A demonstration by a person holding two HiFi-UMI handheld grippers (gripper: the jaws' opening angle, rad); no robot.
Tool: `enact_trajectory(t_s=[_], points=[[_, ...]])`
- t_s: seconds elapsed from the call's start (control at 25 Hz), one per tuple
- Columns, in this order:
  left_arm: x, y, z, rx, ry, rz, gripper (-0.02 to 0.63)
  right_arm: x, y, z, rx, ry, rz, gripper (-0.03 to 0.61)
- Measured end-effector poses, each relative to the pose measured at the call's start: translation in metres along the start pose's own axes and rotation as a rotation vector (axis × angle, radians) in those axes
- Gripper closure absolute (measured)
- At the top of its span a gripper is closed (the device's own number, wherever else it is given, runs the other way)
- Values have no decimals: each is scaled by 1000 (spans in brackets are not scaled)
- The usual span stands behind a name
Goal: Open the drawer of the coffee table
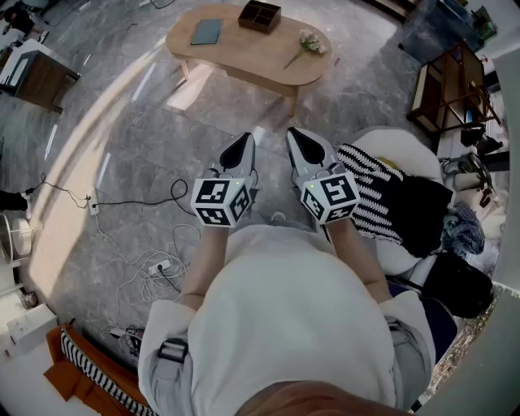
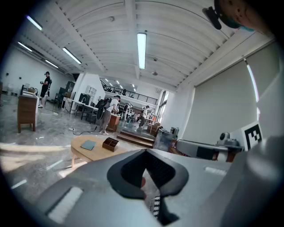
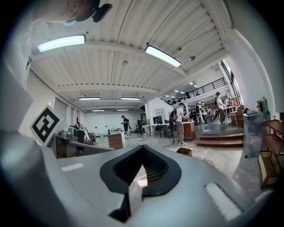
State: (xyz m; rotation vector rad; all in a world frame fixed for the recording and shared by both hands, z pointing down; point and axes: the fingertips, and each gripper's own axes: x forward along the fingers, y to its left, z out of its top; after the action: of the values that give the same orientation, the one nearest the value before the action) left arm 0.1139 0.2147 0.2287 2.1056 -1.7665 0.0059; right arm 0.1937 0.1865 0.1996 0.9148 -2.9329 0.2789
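Head view showed the left hand-held gripper [image 1: 241,148] and the right hand-held gripper [image 1: 299,140] side by side before the person's torso, both pointing toward the low oval desk [image 1: 244,55], which stood well apart from them across the grey floor [image 1: 162,146]. Each gripper view showed the jaws pressed together with nothing between them. On the desk lay a teal book [image 1: 206,32], a dark divided tray [image 1: 260,15] and a sprig of flowers [image 1: 307,45]. Its drawer possibly faced away; no view showed it clearly. Cables [image 1: 150,264] trailed over the floor at left.
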Motion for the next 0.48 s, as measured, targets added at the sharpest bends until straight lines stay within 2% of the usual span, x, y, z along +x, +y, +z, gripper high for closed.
enact_trajectory(t_s=[0.48], points=[[-15,-14,2,15,-30,19,617,-17,9,3,-20,-26,30,581]])
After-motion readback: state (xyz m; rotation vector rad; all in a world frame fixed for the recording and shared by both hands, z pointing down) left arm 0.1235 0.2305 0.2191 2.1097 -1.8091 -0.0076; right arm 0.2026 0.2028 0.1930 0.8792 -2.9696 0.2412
